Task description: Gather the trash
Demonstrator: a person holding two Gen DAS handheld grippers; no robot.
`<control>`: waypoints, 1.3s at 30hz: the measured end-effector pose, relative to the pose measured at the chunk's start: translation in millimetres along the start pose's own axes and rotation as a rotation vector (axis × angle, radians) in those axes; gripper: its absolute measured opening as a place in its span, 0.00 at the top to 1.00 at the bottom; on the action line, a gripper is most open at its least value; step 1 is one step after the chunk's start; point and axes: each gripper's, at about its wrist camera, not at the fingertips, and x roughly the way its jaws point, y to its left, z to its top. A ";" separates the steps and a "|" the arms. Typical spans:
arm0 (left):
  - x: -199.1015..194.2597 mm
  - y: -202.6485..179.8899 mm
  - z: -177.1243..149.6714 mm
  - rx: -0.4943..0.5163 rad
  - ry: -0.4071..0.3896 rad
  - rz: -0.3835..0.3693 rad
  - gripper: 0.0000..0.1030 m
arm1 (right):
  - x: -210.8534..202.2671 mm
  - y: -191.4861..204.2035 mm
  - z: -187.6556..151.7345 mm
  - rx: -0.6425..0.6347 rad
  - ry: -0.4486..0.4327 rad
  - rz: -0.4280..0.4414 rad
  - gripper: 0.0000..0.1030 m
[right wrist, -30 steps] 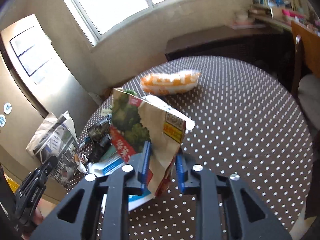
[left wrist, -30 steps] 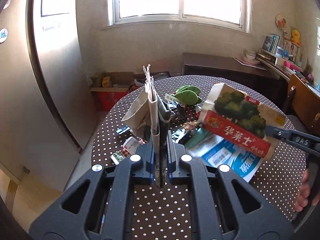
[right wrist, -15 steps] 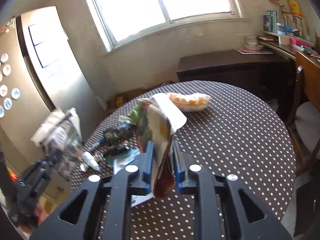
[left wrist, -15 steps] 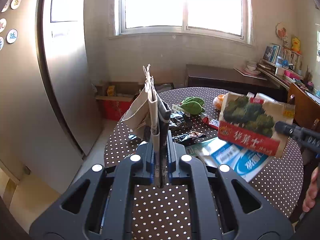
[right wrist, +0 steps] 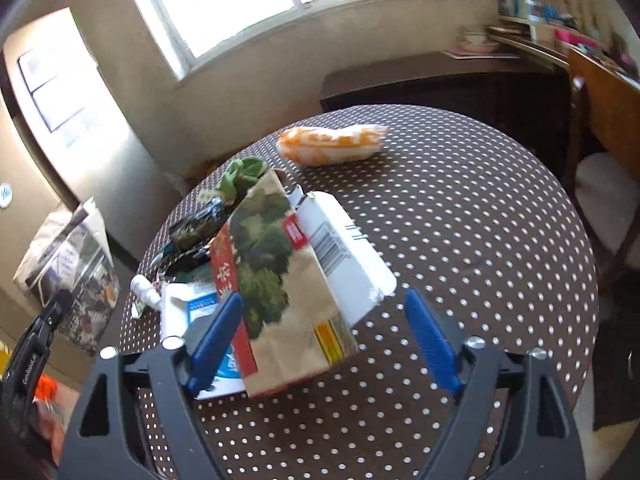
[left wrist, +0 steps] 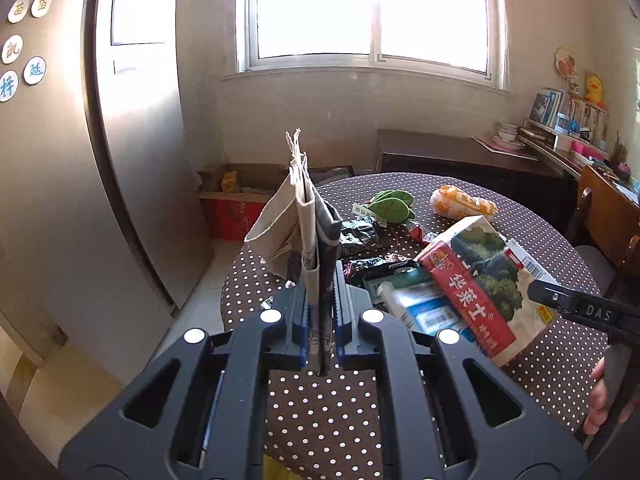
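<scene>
Round polka-dot counter (right wrist: 460,208) beneath a bright window (left wrist: 372,12). Left gripper (left wrist: 319,300) clamps folded newspaper (left wrist: 308,232); right gripper (right wrist: 324,332) jaws spread around a carton (right wrist: 280,280).

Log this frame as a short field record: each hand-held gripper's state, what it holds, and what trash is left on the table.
left hand-held gripper: shut on folded newspaper
right hand-held gripper: open, blue fingers spread around brown paper bag with green vegetable print
bag position: resting on polka-dot round table
other trash on table: orange snack packet, black wrappers, blue-white carton
</scene>
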 end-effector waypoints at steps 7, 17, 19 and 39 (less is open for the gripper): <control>0.5 -1.8 -2.3 0.008 0.009 0.009 0.90 | 9.6 14.4 -16.0 -0.033 0.089 0.091 0.37; -0.3 3.0 -8.1 0.004 0.016 0.027 0.90 | -12.9 19.0 -19.4 0.008 0.013 0.123 0.91; -0.3 4.0 -9.1 -0.003 0.019 0.029 0.90 | -15.7 21.8 -19.1 -0.011 0.019 0.109 0.91; -2.6 8.4 -16.1 -0.005 0.021 0.030 0.90 | 12.6 90.3 -25.6 -0.380 -0.029 -0.084 0.13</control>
